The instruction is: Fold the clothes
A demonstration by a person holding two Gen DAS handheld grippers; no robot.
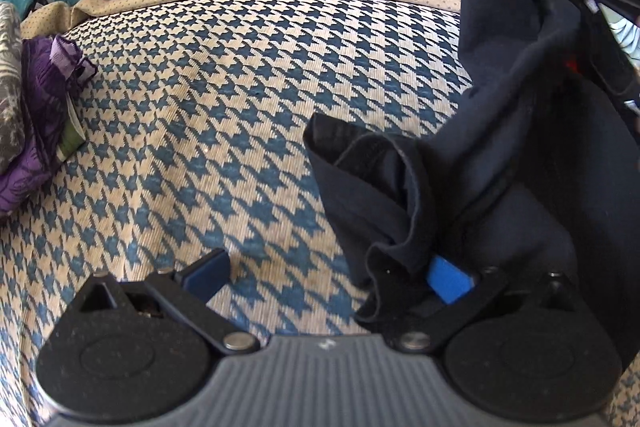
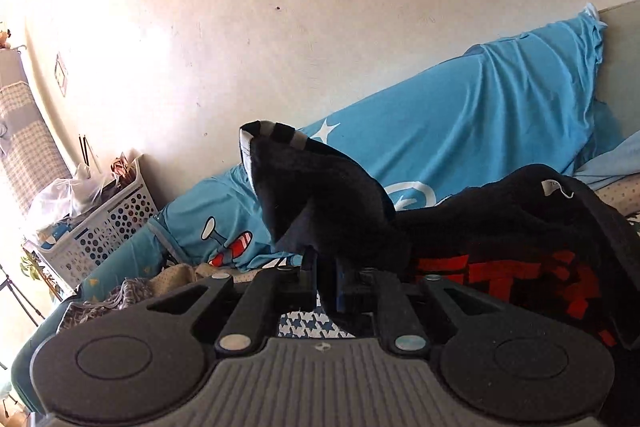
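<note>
Strong daylight floods in from the left of the right wrist view, washing the pale wall (image 2: 280, 27) into glare, while the dark garment (image 1: 520, 107) loses its folds in shadow, and both fisheye views bend and blacken at their corners, softening near the edges.

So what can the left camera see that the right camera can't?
Only the left wrist view shows the purple cloth lying at the left edge, and the left tongs standing open over the houndstooth cover.

Only the right wrist view shows the wall, the white basket, the garment's red print, and the right tongs shut on the dark cloth.

Both show the dark garment and the blue plane-print sheet.
</note>
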